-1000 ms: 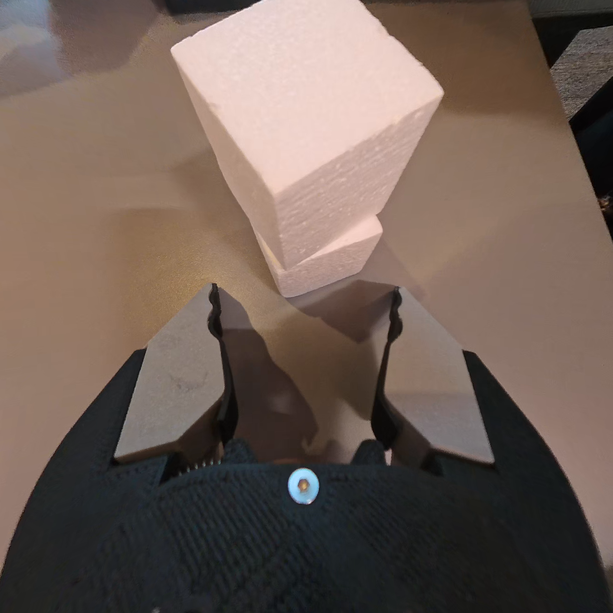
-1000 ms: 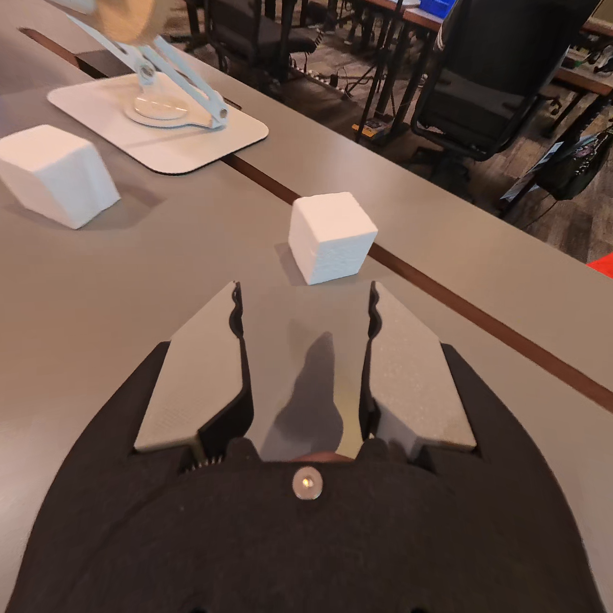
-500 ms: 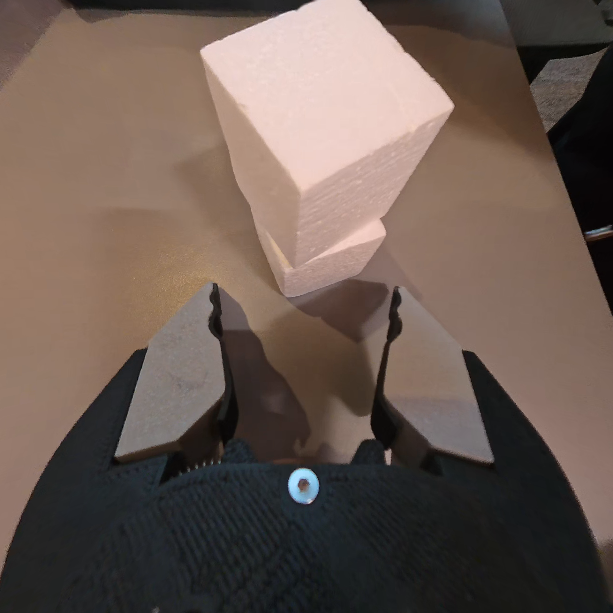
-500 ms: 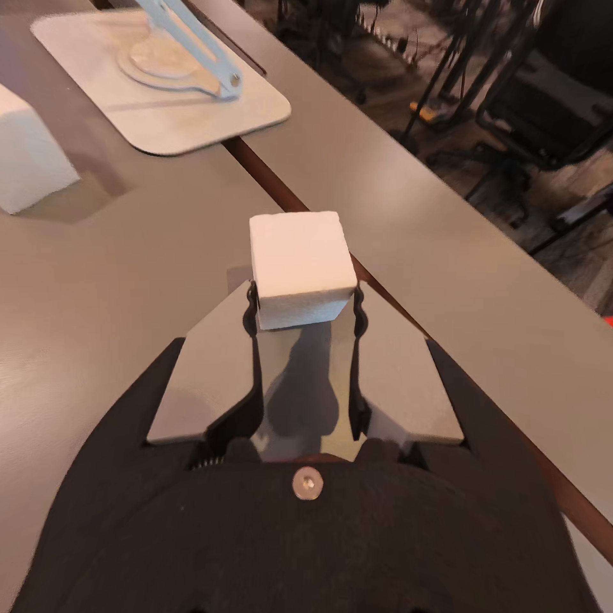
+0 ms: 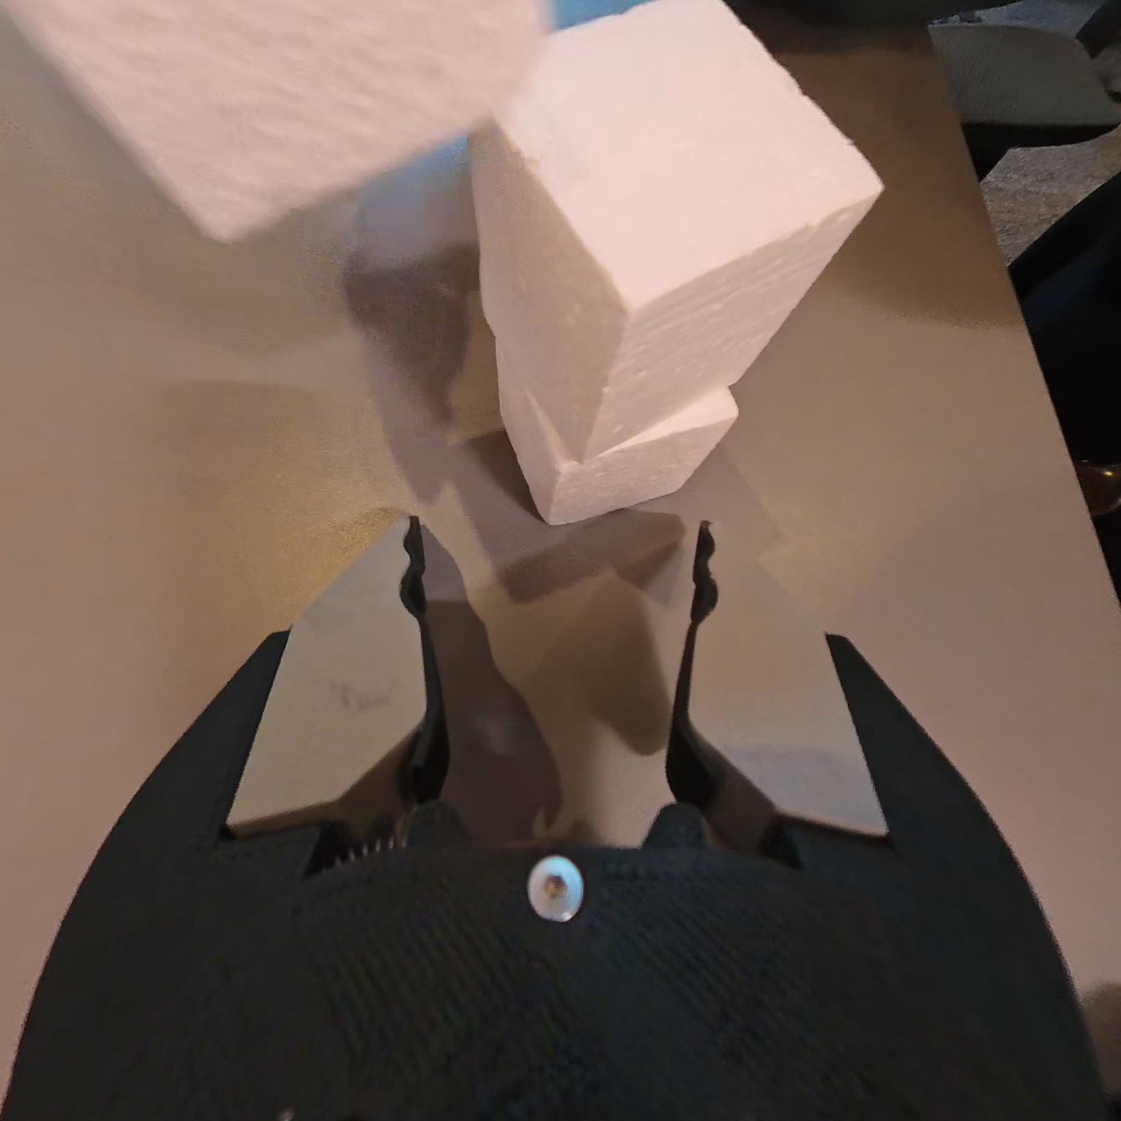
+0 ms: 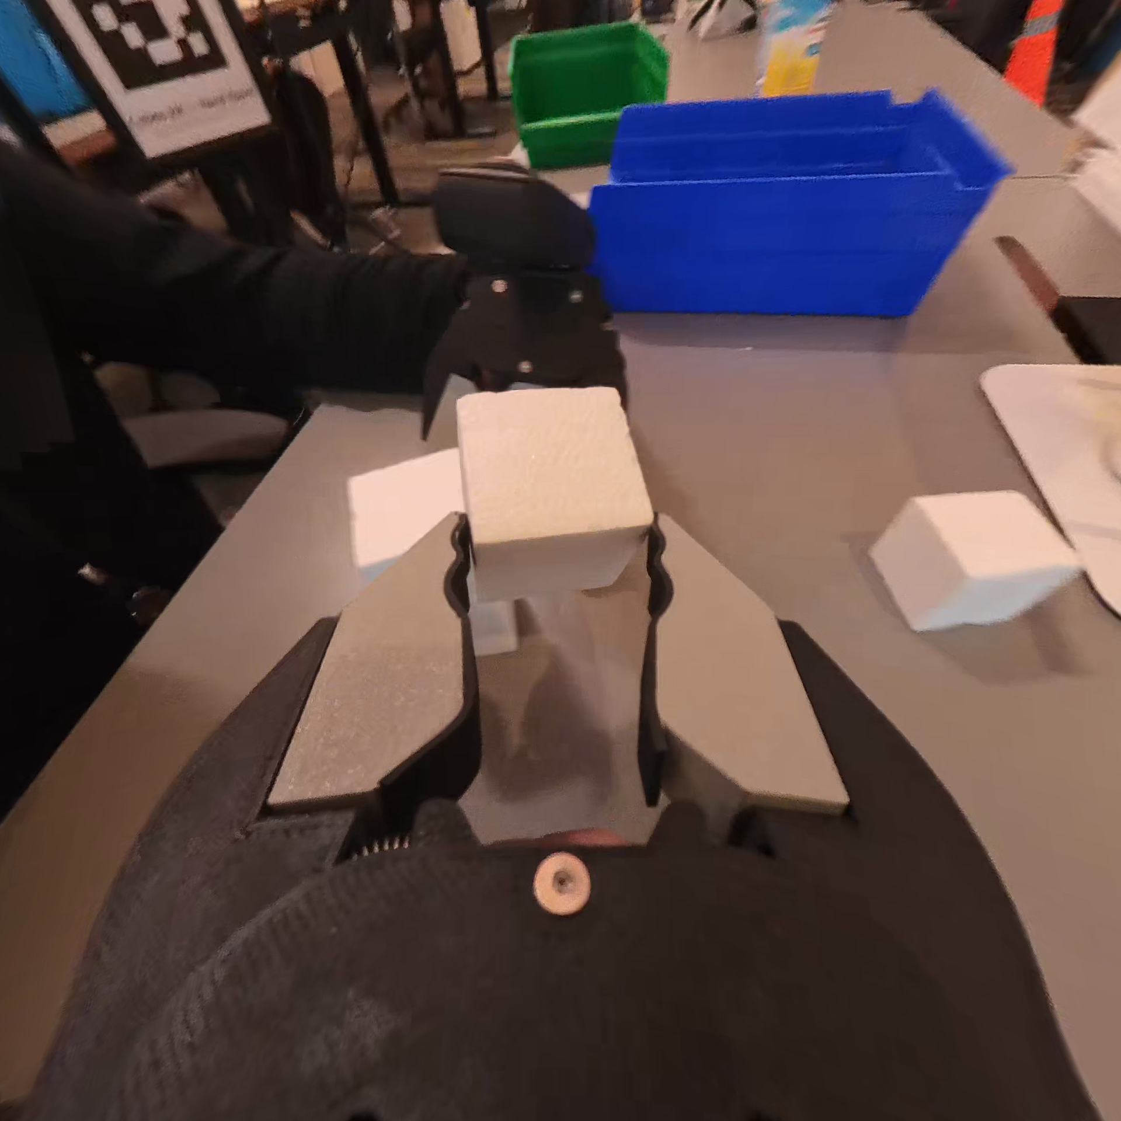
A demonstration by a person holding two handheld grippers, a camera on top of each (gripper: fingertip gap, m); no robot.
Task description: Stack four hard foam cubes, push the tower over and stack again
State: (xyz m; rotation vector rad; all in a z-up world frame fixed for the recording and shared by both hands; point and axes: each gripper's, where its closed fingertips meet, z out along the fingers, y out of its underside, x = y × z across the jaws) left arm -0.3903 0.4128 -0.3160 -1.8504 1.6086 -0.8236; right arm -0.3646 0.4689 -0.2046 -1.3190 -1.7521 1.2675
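In the left wrist view two white foam cubes stand stacked on the tan table, the upper cube (image 5: 667, 212) turned a little on the lower cube (image 5: 625, 467). My left gripper (image 5: 555, 546) is open and empty just in front of the stack. My right gripper (image 6: 555, 546) is shut on a third foam cube (image 6: 546, 485), held above the table beside the stack (image 6: 394, 515); this cube shows blurred at the top left of the left wrist view (image 5: 255, 103). A fourth cube (image 6: 970, 564) lies on the table to the right.
A blue bin (image 6: 782, 206) and a green bin (image 6: 582, 91) stand at the far side of the table. A white flat base (image 6: 1067, 467) lies at the right edge. A black-sleeved arm (image 6: 242, 315) holds the left gripper (image 6: 528, 340). The table edge runs along the left. About 12 cm separates my left fingertips from my right.
My right gripper has closed on the cube, lifted it and swung left to the stack. The held cube has come into the left wrist view. The left gripper stays open by the stack.
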